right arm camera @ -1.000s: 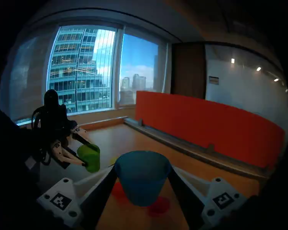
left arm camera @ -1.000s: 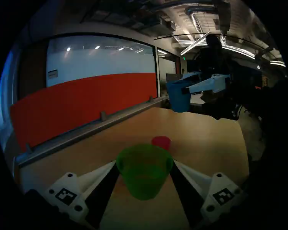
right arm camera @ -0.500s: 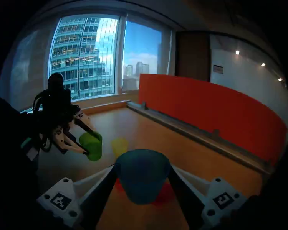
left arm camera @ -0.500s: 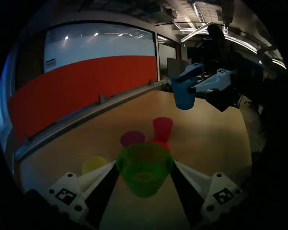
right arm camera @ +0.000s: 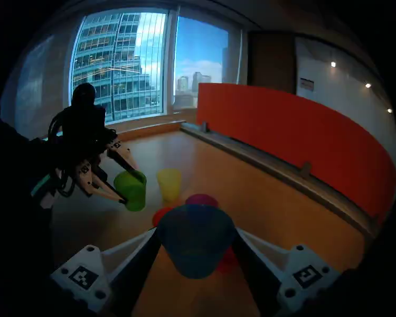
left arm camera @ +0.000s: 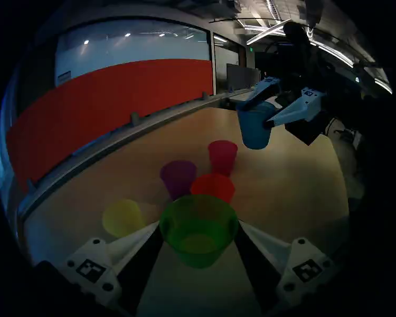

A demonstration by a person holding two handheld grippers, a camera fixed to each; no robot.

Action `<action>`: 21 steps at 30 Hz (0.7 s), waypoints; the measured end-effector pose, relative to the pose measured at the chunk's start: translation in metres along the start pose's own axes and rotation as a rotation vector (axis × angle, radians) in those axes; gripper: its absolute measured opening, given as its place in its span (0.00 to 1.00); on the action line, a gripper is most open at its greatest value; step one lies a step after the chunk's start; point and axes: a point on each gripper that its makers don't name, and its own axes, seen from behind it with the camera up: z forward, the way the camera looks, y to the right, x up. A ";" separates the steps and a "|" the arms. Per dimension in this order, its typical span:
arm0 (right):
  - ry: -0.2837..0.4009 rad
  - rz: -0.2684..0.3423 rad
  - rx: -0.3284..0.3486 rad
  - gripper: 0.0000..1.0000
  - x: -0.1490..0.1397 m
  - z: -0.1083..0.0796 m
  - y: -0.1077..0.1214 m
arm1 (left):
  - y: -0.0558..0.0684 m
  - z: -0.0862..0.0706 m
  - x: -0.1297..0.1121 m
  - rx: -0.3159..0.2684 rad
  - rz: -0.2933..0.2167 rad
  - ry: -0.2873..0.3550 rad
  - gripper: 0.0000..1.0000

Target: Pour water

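My left gripper (left arm camera: 198, 228) is shut on a translucent green cup (left arm camera: 198, 238), held upright above the wooden table (left arm camera: 293, 179). Farther off in the left gripper view, my right gripper (left arm camera: 261, 117) holds a blue cup (left arm camera: 255, 129) in the air beyond the cups on the table. In the right gripper view the blue cup (right arm camera: 195, 245) sits upright between the fingers of my right gripper (right arm camera: 195, 238). The green cup (right arm camera: 130, 189) hangs at the left in my left gripper (right arm camera: 125, 187), held by a person in dark clothes. Whether either cup holds water I cannot tell.
Several cups stand close together on the table: yellow (left arm camera: 123, 216), purple (left arm camera: 178, 177), red (left arm camera: 213, 186) and dark pink (left arm camera: 222, 156). An orange partition (left arm camera: 108, 100) with a metal rail runs along the table's far edge. Large windows (right arm camera: 119, 68) lie behind the person.
Both views have tipped downward, bringing the cups on the table into sight. The blue cup has come lower and closer to the cluster. Both grippers keep their cups.
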 end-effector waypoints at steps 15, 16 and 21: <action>-0.071 0.004 0.020 0.93 -0.035 0.012 -0.007 | 0.002 0.016 -0.030 -0.026 -0.013 -0.070 0.87; -0.073 0.005 0.021 0.92 -0.037 0.012 -0.008 | 0.002 0.017 -0.033 -0.028 -0.015 -0.075 0.87; -0.082 0.010 0.027 0.93 -0.042 0.015 -0.010 | 0.003 0.023 -0.042 -0.036 -0.028 -0.091 0.87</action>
